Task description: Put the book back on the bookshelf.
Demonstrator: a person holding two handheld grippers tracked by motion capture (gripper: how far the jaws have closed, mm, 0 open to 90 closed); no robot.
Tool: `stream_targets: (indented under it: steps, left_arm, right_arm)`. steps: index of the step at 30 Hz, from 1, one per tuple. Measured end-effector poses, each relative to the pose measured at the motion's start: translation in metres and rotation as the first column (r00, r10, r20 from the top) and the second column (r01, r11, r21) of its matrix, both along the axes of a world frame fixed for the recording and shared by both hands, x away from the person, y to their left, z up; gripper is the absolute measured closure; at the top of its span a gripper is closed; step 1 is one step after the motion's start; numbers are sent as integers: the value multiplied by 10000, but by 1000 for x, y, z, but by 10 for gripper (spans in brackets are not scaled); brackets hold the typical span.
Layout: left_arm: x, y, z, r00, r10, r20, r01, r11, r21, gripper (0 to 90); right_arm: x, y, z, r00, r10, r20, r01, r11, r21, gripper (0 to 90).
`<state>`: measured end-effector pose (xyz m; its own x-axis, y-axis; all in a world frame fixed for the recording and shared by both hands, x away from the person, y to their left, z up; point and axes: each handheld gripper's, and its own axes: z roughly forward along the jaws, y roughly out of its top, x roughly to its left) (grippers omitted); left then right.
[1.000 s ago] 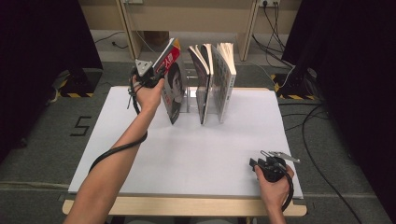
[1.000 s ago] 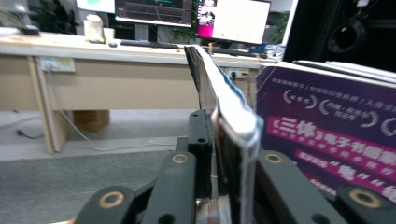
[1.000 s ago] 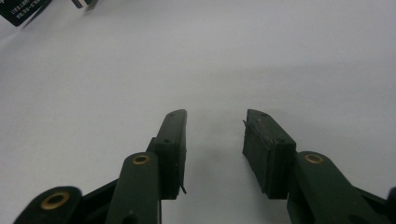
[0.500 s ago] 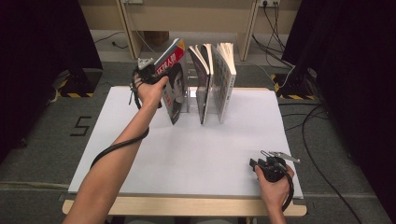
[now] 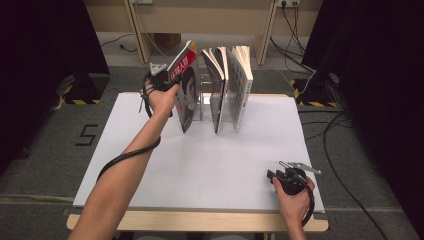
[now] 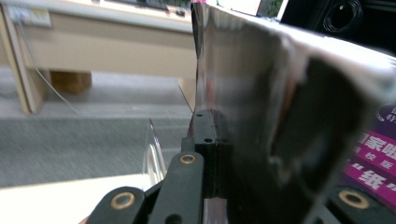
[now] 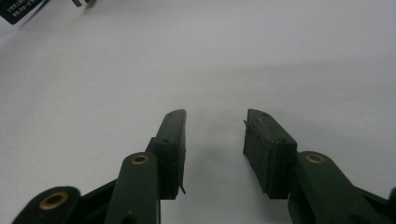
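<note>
Book (image 5: 186, 90), glossy red-spined paperback, leftmost of three standing at the far edge of the white surface (image 5: 200, 170): light, slippery, somewhat floppy, best taken near the spine; left tool (image 5: 167, 80) clamped on its top corner, right tool (image 5: 274, 176) resting part-open, empty

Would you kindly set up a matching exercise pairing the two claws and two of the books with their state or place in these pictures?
Column one:
1. left claw
2. right claw
3. red-spined book
4. rightmost book

Column two:
A. open over bare white table
B. stands upright at the right end of the row
C. shut on a book's cover
D. tilted, leftmost in the row, gripped at its top

Pairs: 1-C, 2-A, 3-D, 4-B
</note>
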<state>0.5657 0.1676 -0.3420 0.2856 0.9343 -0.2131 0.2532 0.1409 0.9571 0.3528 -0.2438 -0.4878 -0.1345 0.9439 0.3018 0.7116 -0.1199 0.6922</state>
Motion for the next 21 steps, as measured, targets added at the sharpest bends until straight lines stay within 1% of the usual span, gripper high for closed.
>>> stream_targets:
  steps: [2,3,4,7,8,10,13,16,19,21]
  left_arm:
    - [-1,2,-1,9991,337,262,-336,9994,-52,862]
    - [-2,2,-1,9984,439,351,-436,9990,-75,862]
    - [-3,3,-2,9975,554,433,-548,9984,-148,862]
    - [-5,6,-6,9931,924,719,-900,9953,-366,861]
    - [-6,7,-7,9920,1004,770,-979,9946,-355,861]
    - [-8,7,-12,9911,1077,778,-1058,9940,-281,860]
    - [-9,7,-16,9899,1101,897,-1097,9939,-93,856]
    - [-9,6,-14,9913,947,918,-962,9953,111,845]
    - [-8,6,-13,9936,760,840,-764,9971,21,794]
    - [-7,6,-14,9945,724,752,-715,9973,-137,768]
  right_arm:
    - [0,0,0,10000,6,-21,-6,10000,4,589]
    - [0,-1,0,10000,63,50,-63,9999,-115,589]
    - [0,-1,0,10000,62,48,-62,9999,-115,589]
    - [0,-1,0,10000,66,45,-65,9999,-124,590]
    - [0,0,0,10000,11,-16,-11,10000,-9,589]
    - [0,-1,0,10000,59,49,-59,10000,-56,589]
    - [0,0,0,10000,42,56,-42,9999,-92,588]
    - [0,0,0,10000,54,75,-53,9999,-110,588]
    - [0,0,0,9999,54,87,-53,9999,-125,588]
    - [-1,1,0,10000,-25,96,25,10000,-83,588]
